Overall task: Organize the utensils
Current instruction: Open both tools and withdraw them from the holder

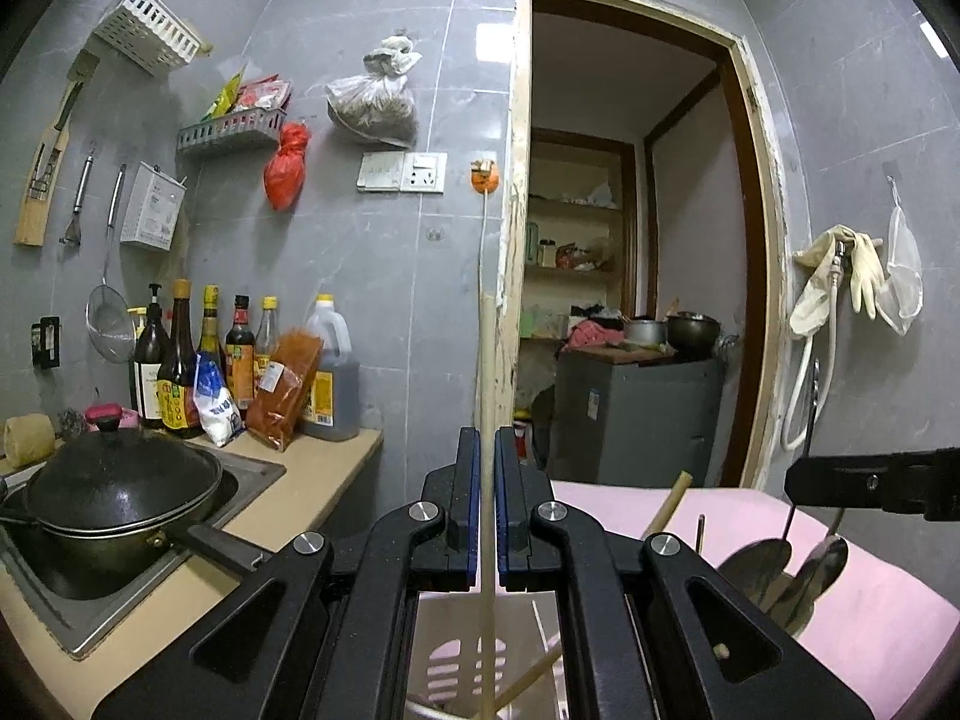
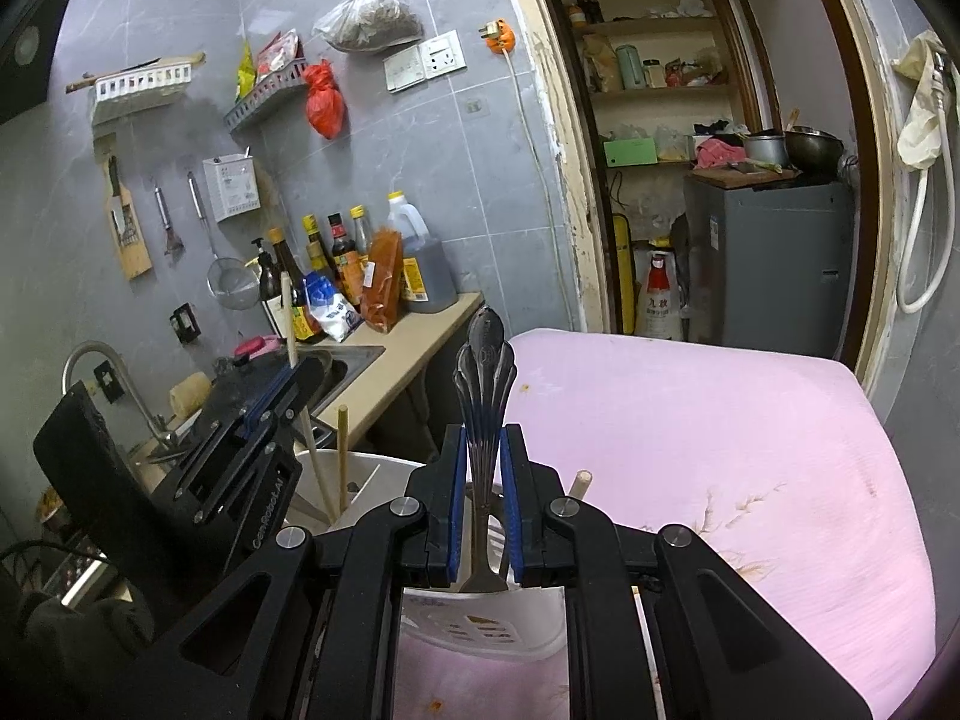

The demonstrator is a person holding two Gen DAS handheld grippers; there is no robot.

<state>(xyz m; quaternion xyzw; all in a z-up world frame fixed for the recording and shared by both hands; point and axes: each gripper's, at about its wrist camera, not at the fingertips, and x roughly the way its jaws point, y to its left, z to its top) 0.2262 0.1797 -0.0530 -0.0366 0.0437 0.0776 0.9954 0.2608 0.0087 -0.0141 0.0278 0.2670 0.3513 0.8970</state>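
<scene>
left tongs (image 1: 486, 480): clamped on upright chopstick (image 1: 486, 360), directly above white holder (image 2: 360, 468)
right tongs (image 2: 483, 480): clamped on spoon (image 2: 485, 396), handle up

Bare pink tabletop (image 2: 690, 450) beside crowded utensil holder (image 2: 372, 480)

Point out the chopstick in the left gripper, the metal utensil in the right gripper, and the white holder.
chopstick (image 1: 485, 372), left wrist view, mid shaft above the pads.
metal utensil (image 2: 485, 372), right wrist view, ornate handle end.
white holder (image 2: 480, 630), right wrist view, slotted wall below the gripper.
</scene>
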